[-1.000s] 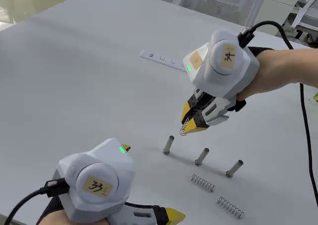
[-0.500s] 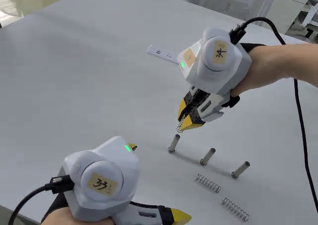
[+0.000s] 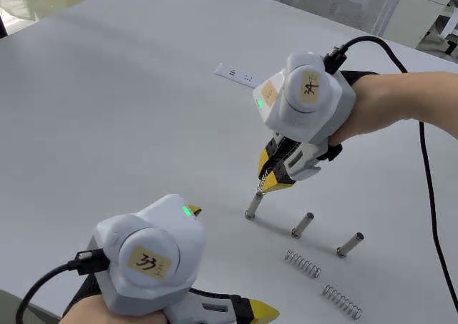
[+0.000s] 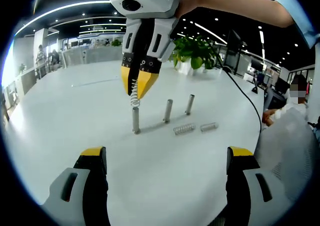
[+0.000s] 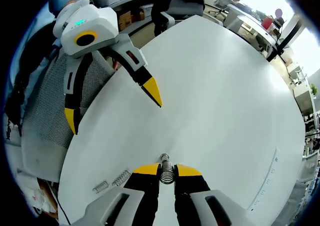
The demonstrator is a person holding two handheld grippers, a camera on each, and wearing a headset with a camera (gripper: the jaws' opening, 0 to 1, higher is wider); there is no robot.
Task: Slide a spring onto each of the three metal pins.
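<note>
My right gripper [image 3: 270,182] is shut on a small coil spring [image 3: 262,186], which hangs down from its yellow tips. The spring's lower end sits right over the top of the leftmost metal pin [image 3: 252,205]. In the left gripper view the spring [image 4: 134,99] lines up with that pin [image 4: 135,120]. Two more bare pins [image 3: 302,225] [image 3: 350,244] stand upright to the right. Two loose springs [image 3: 302,263] [image 3: 341,301] lie in front of them. My left gripper [image 3: 227,261] is open near the table's front edge, with nothing between its jaws.
A white power strip [image 3: 238,74] lies flat on the grey table [image 3: 107,109] behind the right gripper. A black cable [image 3: 429,195] trails from the right gripper along the table's right side. A white chair stands beyond the far edge.
My right gripper has moved left and down with the spring, from beside the leftmost pin to directly over its top. The left gripper has stayed put.
</note>
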